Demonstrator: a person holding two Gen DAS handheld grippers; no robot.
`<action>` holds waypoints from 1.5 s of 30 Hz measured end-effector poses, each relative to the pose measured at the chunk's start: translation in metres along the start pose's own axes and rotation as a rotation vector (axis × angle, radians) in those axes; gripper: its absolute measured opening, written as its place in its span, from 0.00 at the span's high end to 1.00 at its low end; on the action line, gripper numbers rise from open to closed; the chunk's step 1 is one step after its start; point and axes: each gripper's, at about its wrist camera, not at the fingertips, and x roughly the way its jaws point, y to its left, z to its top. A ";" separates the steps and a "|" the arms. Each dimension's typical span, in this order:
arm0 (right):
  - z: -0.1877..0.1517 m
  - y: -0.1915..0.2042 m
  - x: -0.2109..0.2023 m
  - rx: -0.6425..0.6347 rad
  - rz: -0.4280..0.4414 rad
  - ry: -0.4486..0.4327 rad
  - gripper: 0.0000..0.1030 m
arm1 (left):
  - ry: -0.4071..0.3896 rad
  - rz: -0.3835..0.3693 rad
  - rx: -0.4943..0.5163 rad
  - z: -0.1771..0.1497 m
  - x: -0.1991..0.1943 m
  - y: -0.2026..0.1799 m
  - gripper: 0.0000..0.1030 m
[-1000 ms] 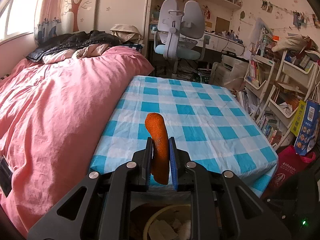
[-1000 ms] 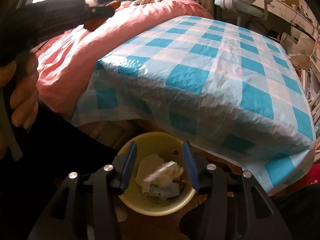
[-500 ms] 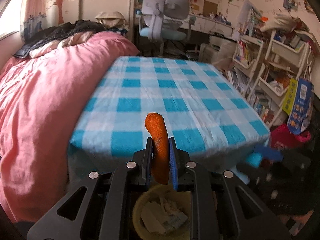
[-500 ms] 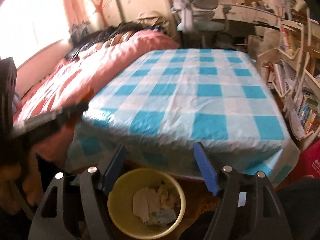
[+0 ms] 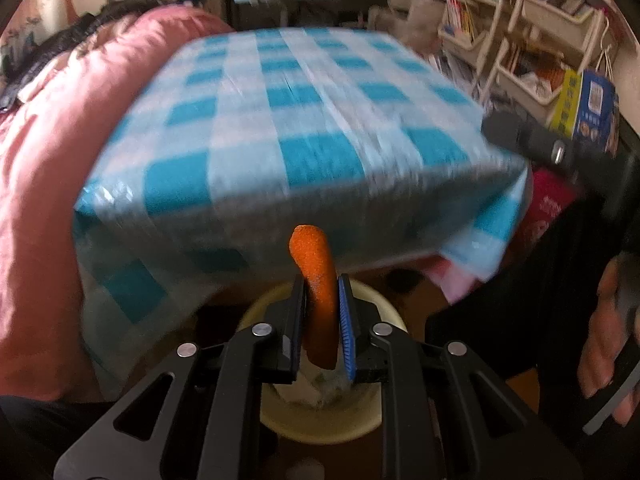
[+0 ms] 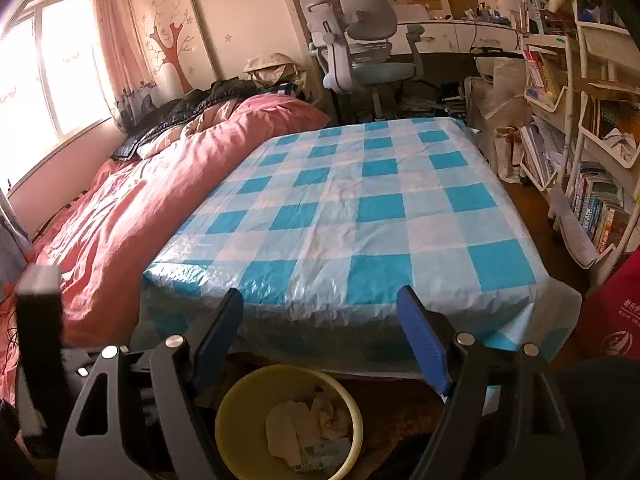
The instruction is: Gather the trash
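My left gripper (image 5: 322, 316) is shut on an orange peel strip (image 5: 316, 280) and holds it right above a yellow trash bin (image 5: 372, 420) on the floor, which has crumpled paper inside. My right gripper (image 6: 320, 332) is open and empty, above and behind the same bin (image 6: 232, 412). The bin stands in front of the table with the blue checked cloth (image 6: 360, 208).
A bed with a pink duvet (image 6: 132, 216) lies left of the table. Shelves with books (image 6: 592, 184) and a red bag (image 6: 616, 328) stand on the right. A desk chair (image 6: 360, 48) is beyond the table. A hand (image 5: 604, 332) shows at the right edge.
My left gripper has dropped and tilted down over the bin with the peel still held. My right gripper has risen and opened wider, now looking across the table.
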 end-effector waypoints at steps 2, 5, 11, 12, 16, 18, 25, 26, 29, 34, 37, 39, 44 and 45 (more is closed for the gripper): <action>0.000 -0.001 -0.001 0.004 -0.005 -0.006 0.25 | 0.047 -0.005 0.013 -0.003 0.008 -0.003 0.85; 0.000 -0.003 -0.003 0.007 -0.018 -0.015 0.23 | 0.070 0.010 0.039 -0.007 0.013 -0.007 0.77; 0.001 -0.005 -0.004 0.012 -0.033 -0.023 0.20 | 0.054 0.038 0.025 -0.005 0.009 -0.004 0.57; 0.001 -0.005 -0.005 0.011 -0.035 -0.024 0.20 | 0.051 0.047 0.021 -0.005 0.009 -0.003 0.55; 0.003 -0.003 -0.007 -0.004 -0.052 -0.047 0.20 | -0.028 0.078 -0.010 0.004 -0.005 0.004 0.42; 0.006 -0.001 -0.010 -0.022 -0.072 -0.074 0.19 | -0.085 0.105 -0.031 0.010 -0.014 0.008 0.35; 0.020 0.008 -0.013 -0.099 -0.120 -0.151 0.15 | -0.306 0.185 -0.104 0.049 -0.054 0.025 0.21; 0.022 0.009 -0.013 -0.108 -0.123 -0.160 0.15 | -0.325 0.192 -0.109 0.054 -0.058 0.027 0.21; 0.032 0.012 -0.011 -0.135 -0.134 -0.192 0.15 | -0.389 0.213 -0.128 0.073 -0.070 0.034 0.17; 0.050 0.017 -0.009 -0.167 -0.148 -0.247 0.12 | -0.458 0.231 -0.164 0.102 -0.083 0.045 0.13; 0.063 0.019 -0.005 -0.172 -0.148 -0.268 0.12 | -0.494 0.240 -0.158 0.119 -0.090 0.046 0.12; 0.072 0.021 -0.003 -0.179 -0.151 -0.285 0.12 | -0.520 0.243 -0.154 0.132 -0.093 0.048 0.10; 0.093 0.023 0.005 -0.207 -0.165 -0.320 0.11 | -0.567 0.252 -0.180 0.158 -0.093 0.060 0.08; 0.097 0.024 0.007 -0.212 -0.167 -0.323 0.10 | -0.573 0.254 -0.186 0.162 -0.093 0.063 0.08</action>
